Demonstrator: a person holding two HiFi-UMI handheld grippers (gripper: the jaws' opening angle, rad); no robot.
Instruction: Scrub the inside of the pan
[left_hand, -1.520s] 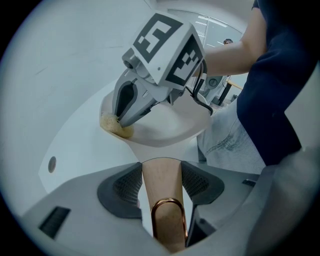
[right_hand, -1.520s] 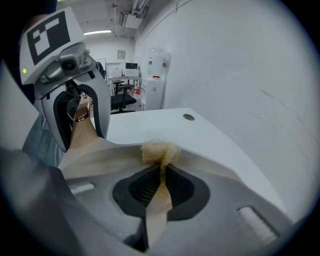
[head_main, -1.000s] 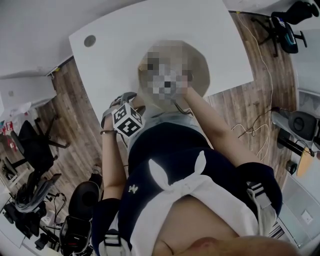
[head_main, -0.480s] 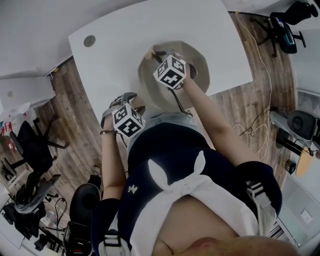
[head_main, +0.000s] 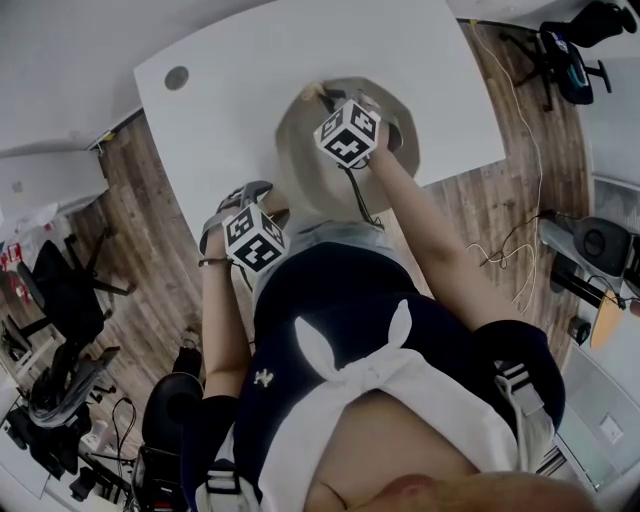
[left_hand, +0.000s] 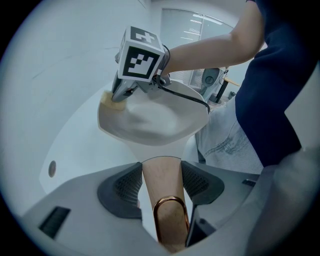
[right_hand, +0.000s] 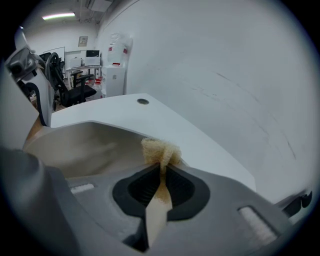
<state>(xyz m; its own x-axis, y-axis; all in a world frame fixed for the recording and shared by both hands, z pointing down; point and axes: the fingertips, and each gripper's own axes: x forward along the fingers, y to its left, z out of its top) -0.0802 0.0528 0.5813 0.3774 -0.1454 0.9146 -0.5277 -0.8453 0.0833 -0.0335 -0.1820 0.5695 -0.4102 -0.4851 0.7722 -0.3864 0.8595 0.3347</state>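
Observation:
A pale round pan (head_main: 300, 165) sits on the white table (head_main: 230, 100), near its front edge. Its wooden handle (left_hand: 162, 195), with a copper loop at the end, lies between the pads of my left gripper (left_hand: 161, 172), which is shut on it. In the head view the left gripper (head_main: 270, 213) is at the pan's near left side. My right gripper (head_main: 318, 98) is shut on a tan sponge (right_hand: 159, 150) and reaches over the pan (right_hand: 85, 145). The sponge (left_hand: 111, 100) rests at the pan's (left_hand: 150, 120) far left inner rim.
A round cable hole (head_main: 176, 77) is in the table's far left corner. Beyond the table's edges is wooden floor with office chairs (head_main: 70, 290) at the left and loose cables (head_main: 510, 250) at the right. A white wall runs behind the table.
The right gripper with the sponge has shifted a little farther along the pan's far rim. The left gripper has stayed on the handle.

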